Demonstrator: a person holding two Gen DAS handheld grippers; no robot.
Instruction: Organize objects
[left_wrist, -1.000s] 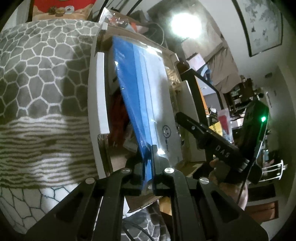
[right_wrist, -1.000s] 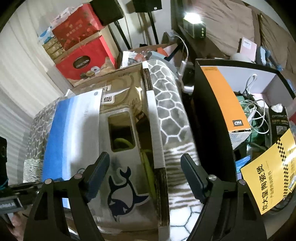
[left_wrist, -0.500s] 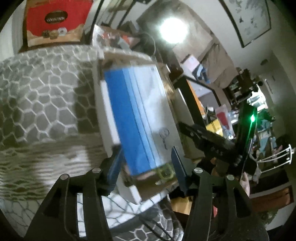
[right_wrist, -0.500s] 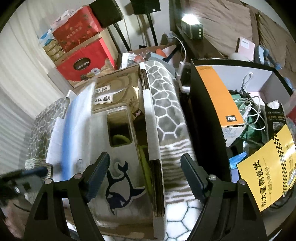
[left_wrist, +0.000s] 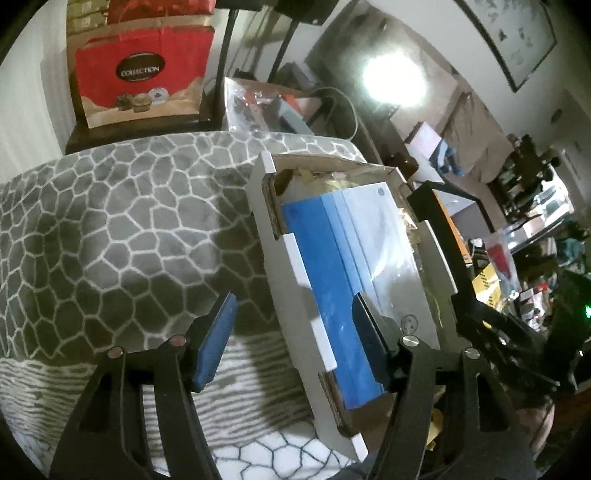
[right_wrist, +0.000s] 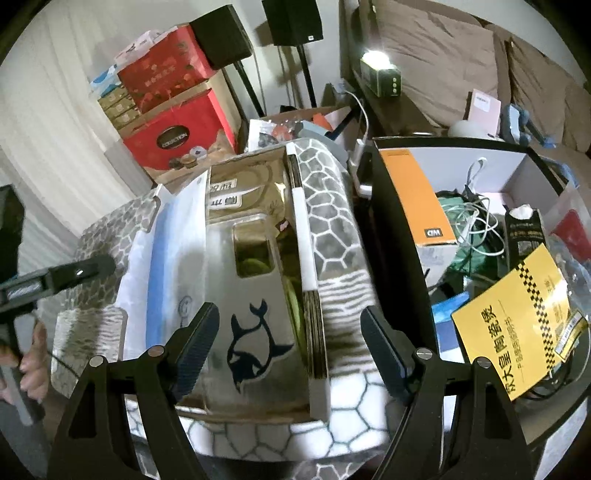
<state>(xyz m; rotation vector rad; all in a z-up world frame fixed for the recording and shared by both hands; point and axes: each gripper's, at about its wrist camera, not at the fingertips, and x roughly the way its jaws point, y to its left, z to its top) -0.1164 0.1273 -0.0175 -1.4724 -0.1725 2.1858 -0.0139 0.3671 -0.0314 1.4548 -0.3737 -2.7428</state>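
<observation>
Since the blue-and-white pack (left_wrist: 343, 280) lies flat in the open carton (left_wrist: 275, 273) at centre frame, it looks light, thin and floppy, with a glossy film that could slip — best pinched at its near short edge, I judge. Both tongs stand wide and hold nothing: the left gripper (left_wrist: 291, 339) straddles the carton's near wall, the right gripper (right_wrist: 290, 349) hovers over a whale print (right_wrist: 255, 347). A red box (left_wrist: 140, 74), upper left, reads "COLLECTION"; the orange box (right_wrist: 417, 199) shows "WD"; the yellow sheet (right_wrist: 517, 325) bears Chinese characters.
</observation>
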